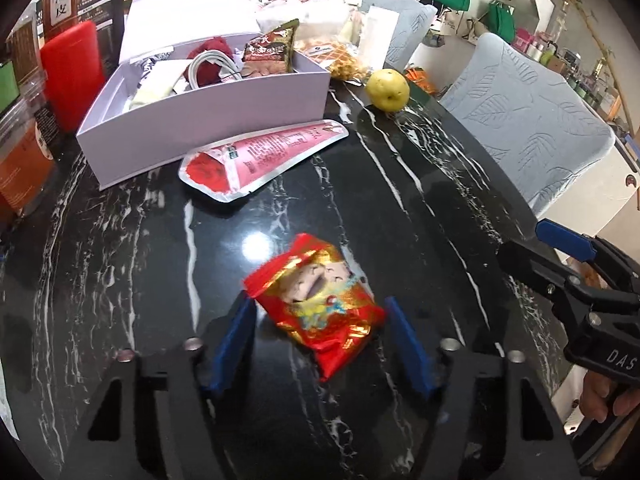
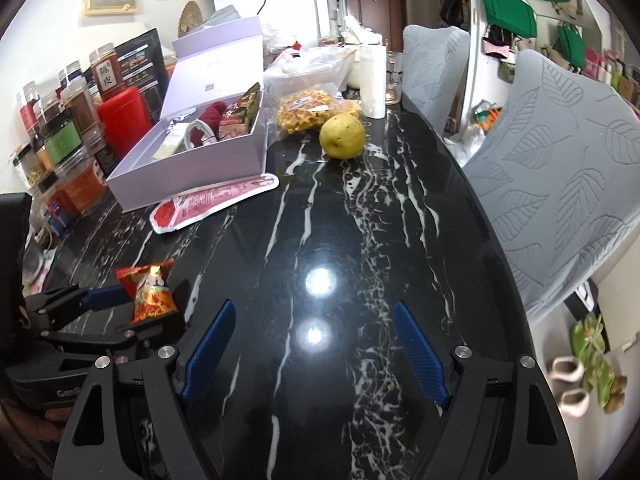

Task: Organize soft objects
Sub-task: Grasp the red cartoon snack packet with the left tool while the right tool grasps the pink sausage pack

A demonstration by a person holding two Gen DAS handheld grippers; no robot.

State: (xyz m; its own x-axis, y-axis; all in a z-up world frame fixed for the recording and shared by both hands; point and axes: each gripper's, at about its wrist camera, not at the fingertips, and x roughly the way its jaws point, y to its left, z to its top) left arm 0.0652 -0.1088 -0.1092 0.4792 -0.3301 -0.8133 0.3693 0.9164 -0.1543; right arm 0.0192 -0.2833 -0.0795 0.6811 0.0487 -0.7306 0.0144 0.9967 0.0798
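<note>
A red and gold snack packet lies on the black marble table, between the open fingers of my left gripper; the pads do not touch it. It also shows in the right wrist view, standing between the left gripper's fingers. A pink pouch lies flat in front of the open white box, which holds a red knit item, a white cable and snack packs. My right gripper is open and empty over bare table; it shows at the right edge of the left wrist view.
A yellow pear stands beyond the box, next to a bag of waffles. Jars and a red canister line the left edge. Two grey covered chairs stand along the right side of the table.
</note>
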